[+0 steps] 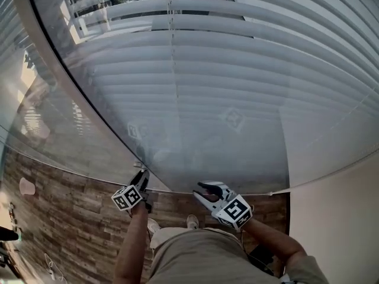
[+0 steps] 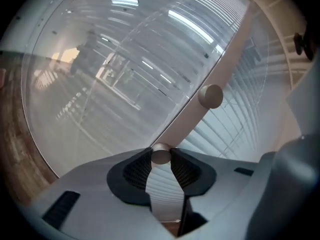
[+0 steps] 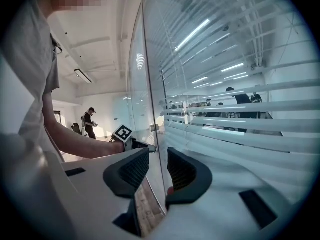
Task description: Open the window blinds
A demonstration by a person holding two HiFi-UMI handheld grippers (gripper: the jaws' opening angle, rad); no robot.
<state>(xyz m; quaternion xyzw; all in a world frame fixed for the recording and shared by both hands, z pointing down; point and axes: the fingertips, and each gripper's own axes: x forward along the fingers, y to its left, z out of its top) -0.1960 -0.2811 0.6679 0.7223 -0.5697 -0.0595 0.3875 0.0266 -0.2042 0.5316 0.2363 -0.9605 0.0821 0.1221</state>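
Observation:
White slatted blinds (image 1: 225, 70) hang behind a glass pane, their slats lying partly tilted. A beige frame strip (image 2: 220, 54) runs up the pane's edge and carries two small round knobs. My left gripper (image 2: 161, 159) is shut on the lower knob (image 2: 161, 153), which sits pinched between both ribbed pads. The upper knob (image 2: 210, 96) stands free further along the strip. In the head view the left gripper (image 1: 142, 181) reaches the pane's lower left corner. My right gripper (image 1: 201, 191) hovers beside it, open, with nothing between its jaws (image 3: 158, 166); it faces the blinds (image 3: 240, 119).
A second glass panel (image 1: 35, 99) meets the blinds' pane at the left. Wood-look flooring (image 1: 71, 206) lies below. A plain white wall (image 1: 337, 218) stands at the right. A person (image 3: 90, 121) stands far off in the room behind.

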